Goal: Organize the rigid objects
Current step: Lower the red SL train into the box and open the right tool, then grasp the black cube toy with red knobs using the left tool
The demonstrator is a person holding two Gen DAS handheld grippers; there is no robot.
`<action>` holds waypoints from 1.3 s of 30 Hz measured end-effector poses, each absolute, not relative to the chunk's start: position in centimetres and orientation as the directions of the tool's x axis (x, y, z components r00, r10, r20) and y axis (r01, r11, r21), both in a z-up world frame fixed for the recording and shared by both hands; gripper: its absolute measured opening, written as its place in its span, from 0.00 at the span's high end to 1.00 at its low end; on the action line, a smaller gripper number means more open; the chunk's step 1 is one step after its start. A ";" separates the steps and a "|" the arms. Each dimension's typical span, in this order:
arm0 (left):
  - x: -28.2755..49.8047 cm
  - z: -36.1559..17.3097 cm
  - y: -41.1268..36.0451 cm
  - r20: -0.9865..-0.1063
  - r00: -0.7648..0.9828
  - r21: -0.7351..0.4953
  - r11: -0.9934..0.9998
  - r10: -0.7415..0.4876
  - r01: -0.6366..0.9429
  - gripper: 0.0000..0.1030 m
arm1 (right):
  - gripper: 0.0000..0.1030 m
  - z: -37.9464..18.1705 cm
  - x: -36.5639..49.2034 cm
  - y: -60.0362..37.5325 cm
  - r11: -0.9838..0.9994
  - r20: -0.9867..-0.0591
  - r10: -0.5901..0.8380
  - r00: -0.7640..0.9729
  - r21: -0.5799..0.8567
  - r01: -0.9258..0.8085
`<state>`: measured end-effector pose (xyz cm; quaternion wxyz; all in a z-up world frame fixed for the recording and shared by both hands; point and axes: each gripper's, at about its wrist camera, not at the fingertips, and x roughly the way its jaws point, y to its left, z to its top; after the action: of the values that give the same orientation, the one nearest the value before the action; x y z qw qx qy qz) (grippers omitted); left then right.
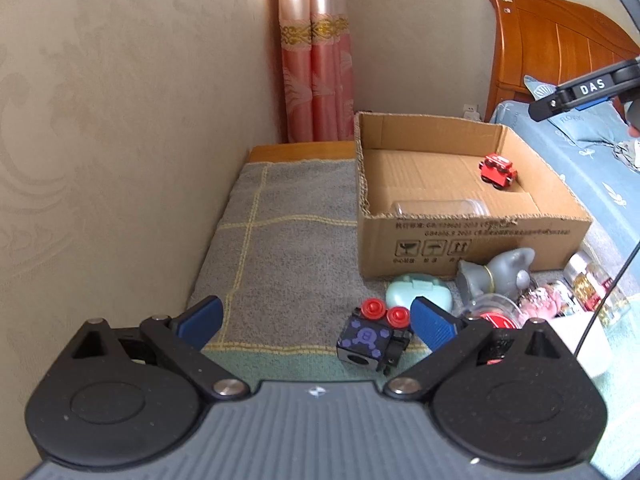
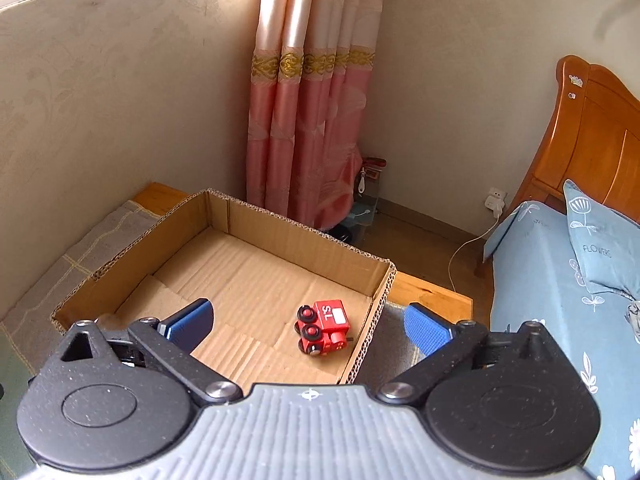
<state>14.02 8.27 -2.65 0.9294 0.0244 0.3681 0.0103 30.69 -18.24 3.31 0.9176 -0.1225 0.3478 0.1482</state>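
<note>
Cardboard box [image 1: 472, 240] on mat [image 1: 288, 264]: toy train [image 1: 497, 171] and clear jar [image 1: 440, 208] inside. Before box: toy block [image 1: 370, 338], oval case [image 1: 418, 289], cat figurine [image 1: 496, 276]. Bed [image 2: 552, 280] right.

"SL" marks the red toy train [image 2: 325, 330]; "DAS" the right gripper [image 1: 592, 90]; "FLOWERS" the blue pillow [image 2: 600, 250] (box print unreadable).

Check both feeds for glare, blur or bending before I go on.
Left wrist view: sharp, evenly lit; fisheye bows the cardboard box edges, and the clear jar inside it is faint. Right wrist view: sunlight washes out the curtain top; the red toy train is crisp.
</note>
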 end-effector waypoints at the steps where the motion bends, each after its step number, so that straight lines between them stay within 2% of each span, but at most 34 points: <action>1: 13.8 -2.8 8.2 -0.688 0.725 0.050 0.999 0.033 0.001 0.03 | 0.00 3.3 30.1 -18.3 0.925 -0.673 0.189 0.715 -0.123 -0.360; 19: 11.6 -4.3 7.2 -0.686 0.727 0.070 0.995 -0.004 0.071 0.03 | 0.00 -1.2 18.6 -18.7 0.960 -0.683 0.155 0.714 -0.067 -0.272; 27: 11.5 -5.9 7.3 -0.701 0.712 0.062 0.991 -0.041 0.118 0.03 | 0.00 -4.1 13.9 -18.3 0.960 -0.713 0.205 0.670 0.014 -0.278; 32: 12.2 -7.3 7.7 -0.686 0.727 0.109 0.988 -0.002 0.106 0.03 | 0.00 -5.7 11.8 -17.6 0.955 -0.736 0.240 0.633 0.062 -0.290; 39: 14.3 -9.3 7.5 -0.697 0.715 0.110 0.977 -0.057 0.185 0.03 | 0.00 -8.2 10.8 -16.3 0.942 -0.780 0.224 0.584 0.020 -0.334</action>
<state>14.30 7.49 -9.26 0.9219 0.0859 0.3720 -0.0654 10.76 -16.32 -8.19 0.8877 -0.0645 0.4280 0.1572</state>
